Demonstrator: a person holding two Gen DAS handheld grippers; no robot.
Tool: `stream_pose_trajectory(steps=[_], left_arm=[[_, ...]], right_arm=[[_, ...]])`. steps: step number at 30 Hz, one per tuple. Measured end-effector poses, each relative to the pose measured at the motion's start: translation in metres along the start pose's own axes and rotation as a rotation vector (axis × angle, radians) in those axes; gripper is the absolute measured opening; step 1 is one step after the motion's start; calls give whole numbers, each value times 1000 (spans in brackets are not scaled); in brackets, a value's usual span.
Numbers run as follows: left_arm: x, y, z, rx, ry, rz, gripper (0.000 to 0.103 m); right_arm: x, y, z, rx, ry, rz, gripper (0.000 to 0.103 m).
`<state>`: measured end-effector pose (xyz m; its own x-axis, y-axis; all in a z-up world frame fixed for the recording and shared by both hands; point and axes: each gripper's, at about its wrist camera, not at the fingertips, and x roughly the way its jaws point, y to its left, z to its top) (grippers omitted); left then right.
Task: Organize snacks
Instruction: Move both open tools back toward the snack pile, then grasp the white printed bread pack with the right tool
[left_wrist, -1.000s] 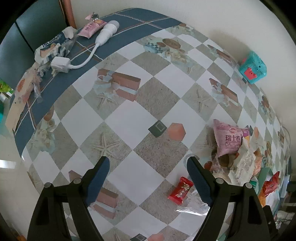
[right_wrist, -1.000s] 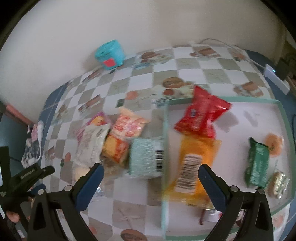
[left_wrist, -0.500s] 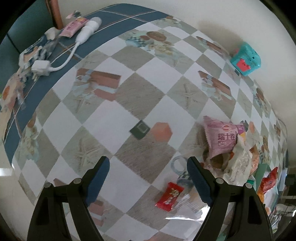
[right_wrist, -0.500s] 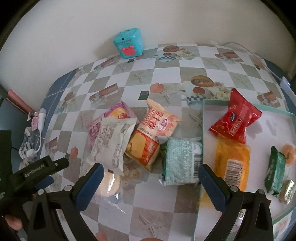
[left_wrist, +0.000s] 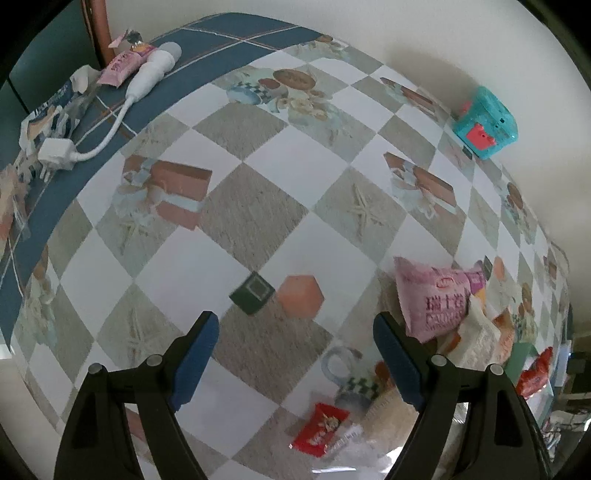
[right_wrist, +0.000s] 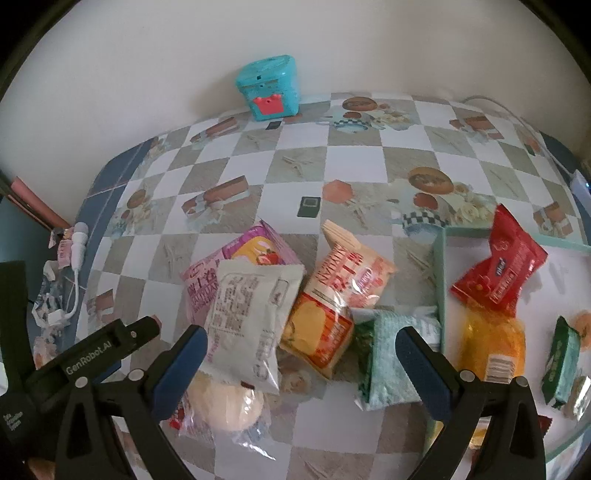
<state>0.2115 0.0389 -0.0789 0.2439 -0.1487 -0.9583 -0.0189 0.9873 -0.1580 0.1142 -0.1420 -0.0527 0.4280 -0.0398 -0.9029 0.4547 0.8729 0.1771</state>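
Note:
Loose snacks lie heaped on the checkered tablecloth: a white packet (right_wrist: 247, 321), a pink bag (right_wrist: 236, 258), an orange-red packet (right_wrist: 332, 306), a pale green packet (right_wrist: 391, 354) and a wrapped bun (right_wrist: 229, 402). My right gripper (right_wrist: 299, 343) hovers open over this heap, holding nothing. A mint-green tray (right_wrist: 439, 273) to the right holds a red bag (right_wrist: 502, 269), an orange packet (right_wrist: 491, 343) and a green bar (right_wrist: 561, 358). My left gripper (left_wrist: 295, 350) is open over bare cloth. The pink bag (left_wrist: 432, 302) sits just beyond its right finger and a small red candy (left_wrist: 319, 430) lies below.
A teal toy box (right_wrist: 267, 86) stands against the back wall. A white plug and cable (left_wrist: 140, 81), a pink sachet (left_wrist: 123, 66) and crumpled wrappers (left_wrist: 48, 110) lie on the blue border at the far left. The left gripper's black housing (right_wrist: 92, 358) shows beside the heap.
The right gripper has swept left, from above the tray to above the loose heap. The left gripper has drifted slightly towards the heap. Both pairs of jaws stay as wide as before.

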Motion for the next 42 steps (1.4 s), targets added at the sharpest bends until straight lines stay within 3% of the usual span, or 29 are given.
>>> stream_pose_trajectory(steps=[9,18,24,33,42], left_arm=[[1,13,18,8,-29,86,86],[1,13,30,6,-45,93,86],[4,4,32,26,-41,89,86],[-1,-13,30,78,-62,67,86],[-5,-42,28,168,-81,2,86]], right_arm=[[17,20,6,-37,20,-31,103],[32,36,7,-86,42,-86,98],[35,34,6,-89,46,-107,86],[28,20,9,-48,30,-86,60],[25,4,11,-6,29,-21,57]])
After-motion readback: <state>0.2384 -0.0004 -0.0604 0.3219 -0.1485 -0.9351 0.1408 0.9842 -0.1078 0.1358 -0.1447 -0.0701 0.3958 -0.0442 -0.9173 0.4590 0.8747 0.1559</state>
